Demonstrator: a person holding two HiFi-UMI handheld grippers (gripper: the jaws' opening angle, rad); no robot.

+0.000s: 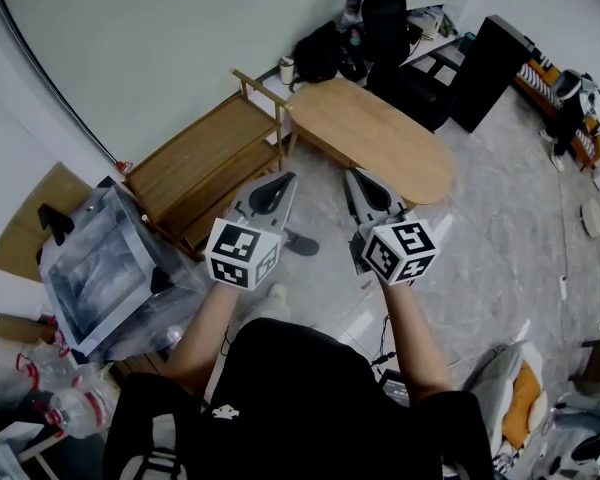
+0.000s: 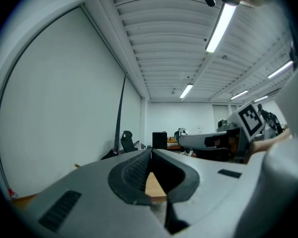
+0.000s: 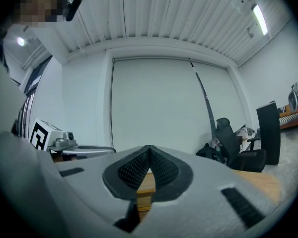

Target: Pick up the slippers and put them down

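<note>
**Q:** State of both grippers?

**A:** The jaws of my left gripper (image 2: 150,153) are closed tip to tip, and no object sits between the pads. Pale wood shows through the opening behind the tips. The jaws of my right gripper (image 3: 149,148) are also closed tip to tip and carry nothing. I hold both grippers level, side by side, pointing away from my body.

**Q:** Location of the task item?

**A:** One dark slipper (image 1: 302,243) lies on the floor (image 1: 480,238) between the two grippers. It is below them, and neither gripper touches it. It lies just in front of the wooden rack (image 1: 210,163) and near the oval wooden table (image 1: 380,143).

**Q:** Orientation?

**A:** In the head view its long axis runs roughly left to right. The left end is covered by my left gripper. I cannot tell which end is the toe.

**Q:** Differences between views?

**A:**
- Head view: the only view that shows the slipper, the floor around it and the full rack.
- Left gripper view: shows the wall, the ceiling lights (image 2: 221,26) and my right gripper alongside with its marker cube (image 2: 249,119).
- Right gripper view: shows the blank wall, an office chair (image 3: 228,138) and the table edge.
</note>
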